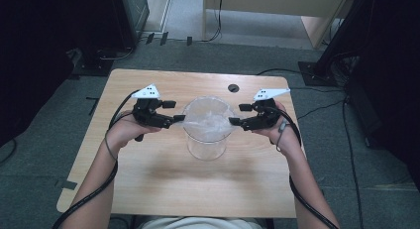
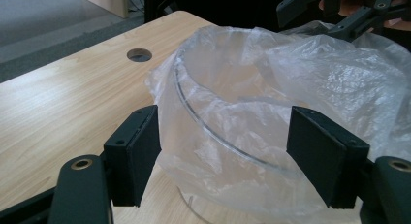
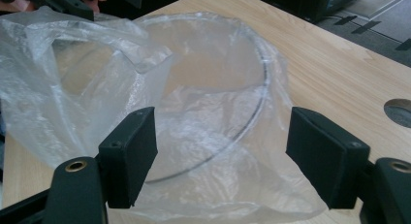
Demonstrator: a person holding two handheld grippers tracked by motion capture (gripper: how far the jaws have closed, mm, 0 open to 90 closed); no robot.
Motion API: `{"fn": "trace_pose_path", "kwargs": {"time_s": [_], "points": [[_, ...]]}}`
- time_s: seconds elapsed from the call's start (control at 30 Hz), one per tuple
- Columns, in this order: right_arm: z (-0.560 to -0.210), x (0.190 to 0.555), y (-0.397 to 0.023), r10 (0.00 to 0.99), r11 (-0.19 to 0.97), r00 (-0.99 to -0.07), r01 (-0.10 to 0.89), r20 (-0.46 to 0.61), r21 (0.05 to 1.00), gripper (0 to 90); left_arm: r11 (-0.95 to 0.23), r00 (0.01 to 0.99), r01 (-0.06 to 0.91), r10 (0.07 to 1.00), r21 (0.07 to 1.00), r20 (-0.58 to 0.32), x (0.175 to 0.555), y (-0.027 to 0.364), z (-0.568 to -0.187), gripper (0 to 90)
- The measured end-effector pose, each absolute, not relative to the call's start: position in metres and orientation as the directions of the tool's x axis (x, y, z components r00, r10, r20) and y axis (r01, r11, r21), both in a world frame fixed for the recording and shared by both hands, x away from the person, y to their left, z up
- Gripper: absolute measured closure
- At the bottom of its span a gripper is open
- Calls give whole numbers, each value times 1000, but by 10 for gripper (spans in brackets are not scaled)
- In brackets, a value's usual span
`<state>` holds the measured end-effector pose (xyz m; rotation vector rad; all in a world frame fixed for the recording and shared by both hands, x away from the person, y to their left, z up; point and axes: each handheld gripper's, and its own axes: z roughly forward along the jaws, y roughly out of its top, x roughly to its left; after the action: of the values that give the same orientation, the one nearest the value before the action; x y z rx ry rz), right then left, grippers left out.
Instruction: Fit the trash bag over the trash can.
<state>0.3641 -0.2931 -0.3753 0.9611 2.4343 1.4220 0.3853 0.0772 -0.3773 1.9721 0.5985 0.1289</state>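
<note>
- The clear round plastic container [image 1: 206, 140] stands upright at the middle of the light wooden table [image 1: 148, 179], lined with a thin translucent plastic bag [image 1: 208, 117] whose edge is folded out over the rim.
- Left gripper [image 1: 174, 111]: jaws apart, straddling the bag's draped edge on the container's left side; pads not pressing the film.
- Right gripper [image 1: 236, 114]: jaws likewise apart at the right side, film between them but ungripped.
- Judgement: the lining is uneven, bunched toward the right gripper's side.
- Recommendation: pinch film only, clear of the rim, and draw both sides down evenly; a one-sided pull may tip the container.
</note>
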Motion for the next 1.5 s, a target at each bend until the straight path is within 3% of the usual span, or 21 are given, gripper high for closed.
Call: {"fn": "trace_pose_path", "kwargs": {"time_s": [0.73,0.93,1.07,1.27,1.5], "points": [[-375,331,-289,562,378,-812,423,159,823,266,-425,910,310,391,850,-137,349,71,-382,274],[-377,327,-288,530,397,-832,414,163,819,315,-396,913,295,384,869,-135,342,73,-383,280],[-378,326,-287,533,387,-832,403,155,830,398,-378,911,310,379,873,-160,341,75,-388,365],[-379,325,-287,511,421,-850,378,129,824,446,-395,921,316,347,863,-178,340,74,-395,523],[-380,324,-292,503,466,-852,407,143,786,646,-417,924,325,334,849,-189,339,74,-394,722]]}}
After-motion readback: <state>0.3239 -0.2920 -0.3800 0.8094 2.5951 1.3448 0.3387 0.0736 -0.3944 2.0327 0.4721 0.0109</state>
